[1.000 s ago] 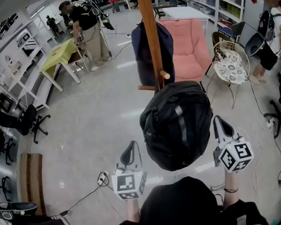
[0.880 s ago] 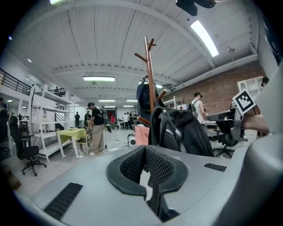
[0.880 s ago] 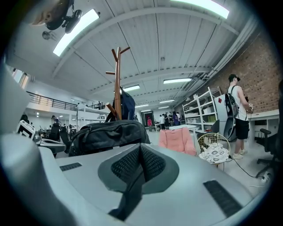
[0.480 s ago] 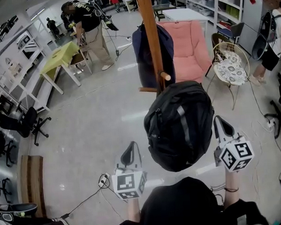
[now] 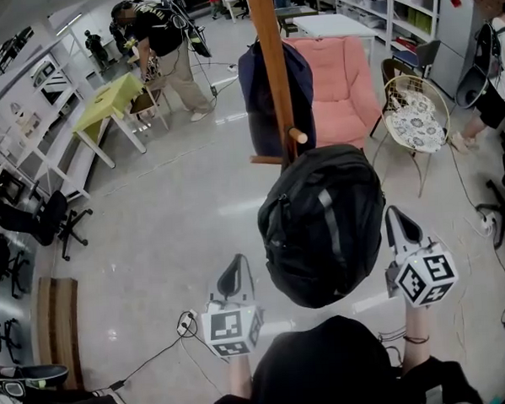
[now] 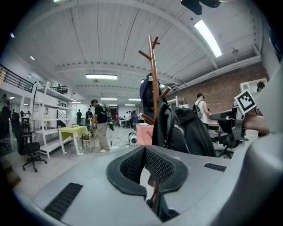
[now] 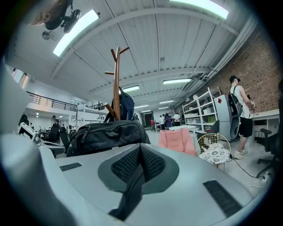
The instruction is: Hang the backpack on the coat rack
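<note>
A black backpack (image 5: pixel 321 227) hangs in the air between my two grippers, just in front of the wooden coat rack pole (image 5: pixel 271 69). Its top is close under a short peg (image 5: pixel 297 136); whether they touch I cannot tell. My left gripper (image 5: pixel 231 278) is left of the bag, my right gripper (image 5: pixel 400 227) at its right edge. In the left gripper view the jaws (image 6: pixel 145 170) are shut with a black strap (image 6: pixel 159 207) running out below them, and the backpack (image 6: pixel 185 132) hangs beside the rack (image 6: pixel 153 79). In the right gripper view the gripper (image 7: pixel 140 165) is shut on a black strap (image 7: pixel 128 194).
A dark jacket (image 5: pixel 260 95) hangs on the far side of the rack. Behind it are a pink armchair (image 5: pixel 339 82) and a round wire chair (image 5: pixel 414 117). A person (image 5: pixel 164 49) stands by a yellow-green table (image 5: pixel 108 99). A cable and socket (image 5: pixel 184 320) lie on the floor at left.
The backpack has shifted very slightly to the right. Both grippers stay where they were and stay shut. The person at the far table has stepped a little.
</note>
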Available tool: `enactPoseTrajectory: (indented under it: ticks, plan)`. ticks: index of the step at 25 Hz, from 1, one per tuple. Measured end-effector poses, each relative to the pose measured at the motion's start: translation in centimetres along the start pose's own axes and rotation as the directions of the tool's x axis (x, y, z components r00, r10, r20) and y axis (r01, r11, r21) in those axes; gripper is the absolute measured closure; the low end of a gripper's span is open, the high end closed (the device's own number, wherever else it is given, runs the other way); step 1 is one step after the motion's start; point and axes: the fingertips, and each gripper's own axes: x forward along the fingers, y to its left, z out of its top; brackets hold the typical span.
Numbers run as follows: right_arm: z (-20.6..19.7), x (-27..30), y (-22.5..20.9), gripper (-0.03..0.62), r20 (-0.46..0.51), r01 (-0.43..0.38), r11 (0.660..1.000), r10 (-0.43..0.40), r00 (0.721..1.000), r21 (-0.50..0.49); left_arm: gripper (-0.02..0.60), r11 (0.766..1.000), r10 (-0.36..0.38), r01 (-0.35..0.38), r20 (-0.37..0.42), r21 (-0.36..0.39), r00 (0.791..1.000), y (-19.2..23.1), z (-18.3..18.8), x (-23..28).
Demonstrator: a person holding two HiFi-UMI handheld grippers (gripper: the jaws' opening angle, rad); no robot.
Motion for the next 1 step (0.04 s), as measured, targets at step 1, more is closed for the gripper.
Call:
enactPoseTrajectory:
  ticks: [1]
  plan:
    - [0.01, -0.04, 0.1, 0.582, 0.001, 0.001, 1.0, -0.001, 1.0, 0.0, 0.566, 1.0, 0.0, 0.0, 0.0, 0.0, 1.0, 0.12, -0.08, -0.09]
